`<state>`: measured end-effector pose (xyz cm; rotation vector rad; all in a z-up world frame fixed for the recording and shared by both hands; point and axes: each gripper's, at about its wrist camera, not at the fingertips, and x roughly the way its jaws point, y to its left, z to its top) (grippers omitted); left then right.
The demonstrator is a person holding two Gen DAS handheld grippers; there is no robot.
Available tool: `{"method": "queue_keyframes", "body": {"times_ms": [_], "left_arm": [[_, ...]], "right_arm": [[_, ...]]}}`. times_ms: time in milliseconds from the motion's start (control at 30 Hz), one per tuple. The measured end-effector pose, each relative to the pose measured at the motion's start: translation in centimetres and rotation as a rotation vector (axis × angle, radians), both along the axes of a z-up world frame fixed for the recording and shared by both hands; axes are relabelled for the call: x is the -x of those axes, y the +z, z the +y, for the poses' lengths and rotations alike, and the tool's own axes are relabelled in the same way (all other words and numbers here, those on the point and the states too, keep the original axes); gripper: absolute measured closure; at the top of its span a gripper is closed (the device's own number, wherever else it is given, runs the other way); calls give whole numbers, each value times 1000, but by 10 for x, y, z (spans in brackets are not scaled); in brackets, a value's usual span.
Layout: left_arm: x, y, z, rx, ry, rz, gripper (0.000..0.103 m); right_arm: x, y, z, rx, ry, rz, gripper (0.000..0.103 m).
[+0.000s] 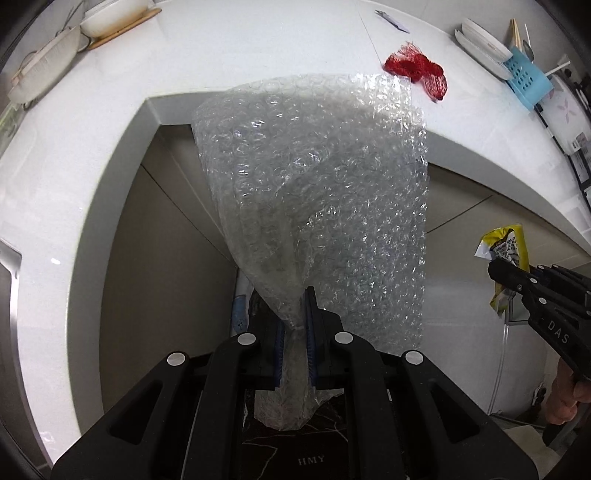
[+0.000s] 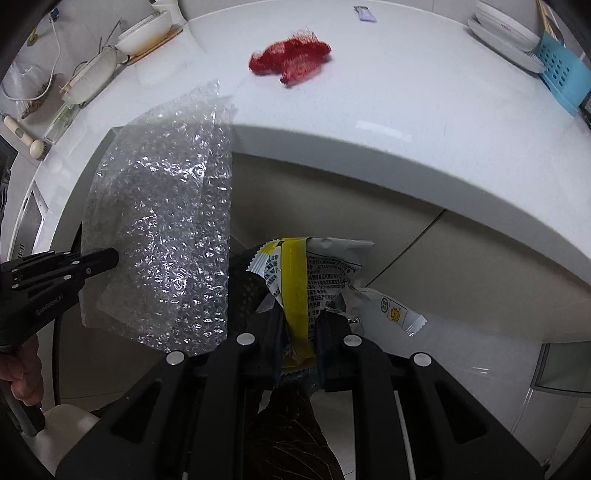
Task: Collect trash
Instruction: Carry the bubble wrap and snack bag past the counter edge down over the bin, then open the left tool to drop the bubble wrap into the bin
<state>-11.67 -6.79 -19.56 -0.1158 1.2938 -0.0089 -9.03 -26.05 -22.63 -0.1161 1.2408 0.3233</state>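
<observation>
My left gripper is shut on a sheet of clear bubble wrap and holds it in the air in front of the white counter's edge; the sheet also shows in the right wrist view. My right gripper is shut on a crumpled yellow and white snack wrapper, also off the counter; the wrapper shows in the left wrist view. A red mesh net lies on the counter top, also in the left wrist view. A small purple wrapper lies farther back.
The white counter curves around a corner, with beige cabinet fronts below. Bowls and a board stand back left, plates and a blue basket back right. A metal sink edge is at the left.
</observation>
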Motion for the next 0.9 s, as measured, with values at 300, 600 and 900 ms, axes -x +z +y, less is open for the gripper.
{"method": "queue_keyframes", "body": {"times_ms": [300,600,900], "left_arm": [[8,-36,-1,-48,-43,50,94],[7,-69,-2,-37,-57,95,94],[-12,-84,-11,-67,-116,143,94]], "right_arm": [[-1,-32,-6,-5,-17,42,90],[1,-58,-7,-4,-37,94,90],[-4,-69,0,17,-35,117,90]]}}
